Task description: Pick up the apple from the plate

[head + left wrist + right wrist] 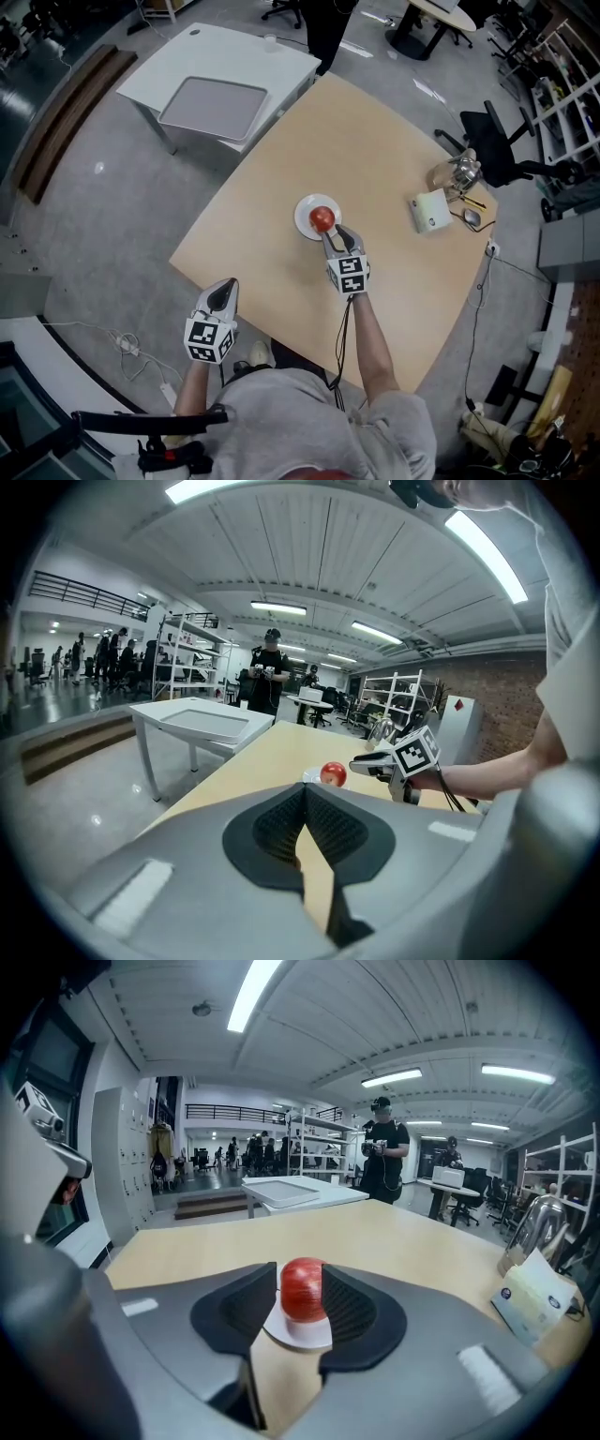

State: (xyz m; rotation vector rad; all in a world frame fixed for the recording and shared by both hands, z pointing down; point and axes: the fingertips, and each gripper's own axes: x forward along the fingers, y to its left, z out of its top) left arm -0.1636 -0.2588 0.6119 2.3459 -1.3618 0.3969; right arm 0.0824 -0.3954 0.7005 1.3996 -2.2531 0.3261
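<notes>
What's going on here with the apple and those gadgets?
A person holds a two-jaw gripper in each hand. The right gripper has its jaws apart on either side of a red apple, which sits on a white plate on the wooden table. The left gripper hangs beside the table, jaws together, empty.

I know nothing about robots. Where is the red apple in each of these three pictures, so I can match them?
Head view: apple on the white plate, near centre, just ahead of the right hand-held gripper.
Left gripper view: apple small, just right of centre.
Right gripper view: apple low centre, between that gripper's open jaws.
Shared landmark: the white side table, beyond the apple in every view.
</notes>
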